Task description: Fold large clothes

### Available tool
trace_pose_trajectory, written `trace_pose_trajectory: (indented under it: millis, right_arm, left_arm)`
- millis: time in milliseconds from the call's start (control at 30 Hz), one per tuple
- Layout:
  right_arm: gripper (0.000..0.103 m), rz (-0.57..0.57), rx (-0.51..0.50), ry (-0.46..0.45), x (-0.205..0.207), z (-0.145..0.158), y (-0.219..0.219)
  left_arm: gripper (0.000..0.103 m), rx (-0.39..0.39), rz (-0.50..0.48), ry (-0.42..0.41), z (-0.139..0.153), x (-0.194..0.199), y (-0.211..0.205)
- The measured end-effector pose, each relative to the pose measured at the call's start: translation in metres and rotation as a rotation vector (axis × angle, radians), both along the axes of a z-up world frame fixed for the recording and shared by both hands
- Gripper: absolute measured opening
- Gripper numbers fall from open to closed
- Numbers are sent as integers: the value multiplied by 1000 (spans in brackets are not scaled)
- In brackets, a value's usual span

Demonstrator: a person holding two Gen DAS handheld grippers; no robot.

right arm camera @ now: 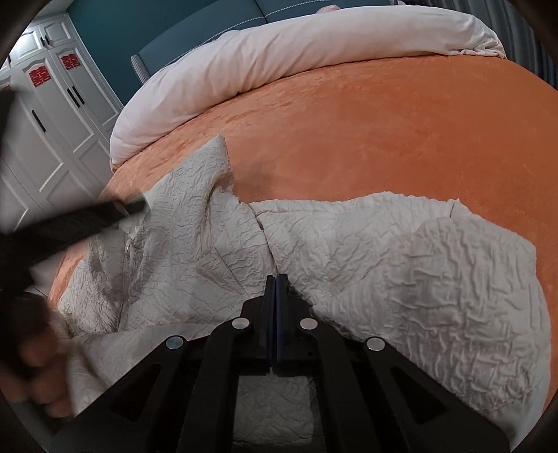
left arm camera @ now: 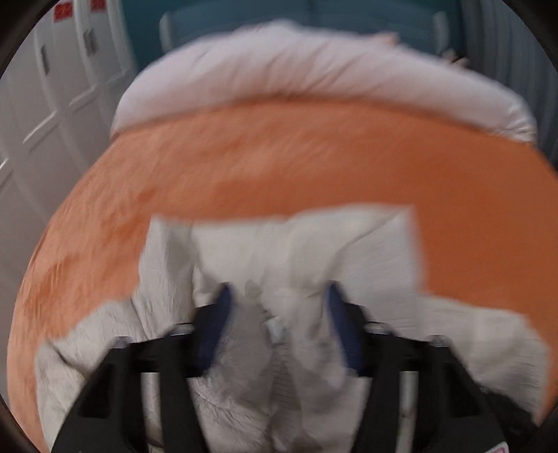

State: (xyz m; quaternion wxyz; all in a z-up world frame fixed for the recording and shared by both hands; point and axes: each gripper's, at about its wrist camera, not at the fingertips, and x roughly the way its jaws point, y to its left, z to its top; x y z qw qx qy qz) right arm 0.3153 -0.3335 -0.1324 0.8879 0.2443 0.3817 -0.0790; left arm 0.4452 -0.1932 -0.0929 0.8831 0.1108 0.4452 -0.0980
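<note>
A crinkled cream-white garment (right arm camera: 348,251) lies bunched on the orange bedspread (right arm camera: 383,132) near the bed's front edge. My right gripper (right arm camera: 276,278) is shut, its fingers pressed together over a fold of the garment; whether cloth is pinched between them is hidden. In the blurred left wrist view, my left gripper (left arm camera: 277,296) is open, its blue-padded fingers (left arm camera: 223,313) wide apart with the garment (left arm camera: 296,251) heaped between and under them. The left gripper also shows as a dark blurred shape (right arm camera: 69,226) at the left of the right wrist view, over the garment's left part.
A rolled pale pink duvet (right arm camera: 279,59) lies across the far side of the bed. A teal headboard (right arm camera: 216,24) and wall stand behind it. White wardrobe doors (right arm camera: 52,115) with red emblems stand to the left of the bed.
</note>
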Motion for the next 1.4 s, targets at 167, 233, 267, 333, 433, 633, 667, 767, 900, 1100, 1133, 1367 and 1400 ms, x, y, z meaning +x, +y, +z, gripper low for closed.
trace_pose_trajectory:
  millis: [167,233,267,333,433,633,667,767,900,1100,1133,1367,1400]
  right_arm:
    - [0,0,-31,-22,0,0,5]
    - [0,-2,-43,-32,0,-1,6]
    - [0,-2,-46,-35,1,-2,7]
    - [0,-1,-49,-30,6,-4,7]
    - [0,1,-37,-5,10,-5,6]
    - [9,4,-55,84,-2,33,2]
    - [22,5,-86,51,-25,53,6]
    - [43,34,-108,16,-91,80,15]
    - [43,68,-102,83,-172,84,28]
    - [51,68,-106,140,-289,89,40]
    - [52,56,-98,151,-309,90,40]
    - [57,20,-114,189,-382,97,30]
    - [60,10,-117,194,-389,97,30]
  left_arm:
    - [41,-112,98,-29,-15,-1,35]
    - [41,-96,114,-53,-19,-4,36]
    - [41,-77,128,-63,-21,-6,36]
    - [41,-51,138,-76,-19,-8,33]
    - [41,-66,137,-78,0,-17,42]
    - [56,-5,95,-152,63,-91,78]
    - [58,38,58,-185,75,-113,88]
    - [63,82,6,-210,93,-156,107]
    - [63,57,12,-140,111,-205,133]
    - [65,84,18,-102,121,-275,158]
    - [65,89,15,-92,121,-285,162]
    - [66,109,51,-33,111,-349,201]
    - [66,113,55,-24,108,-355,207]
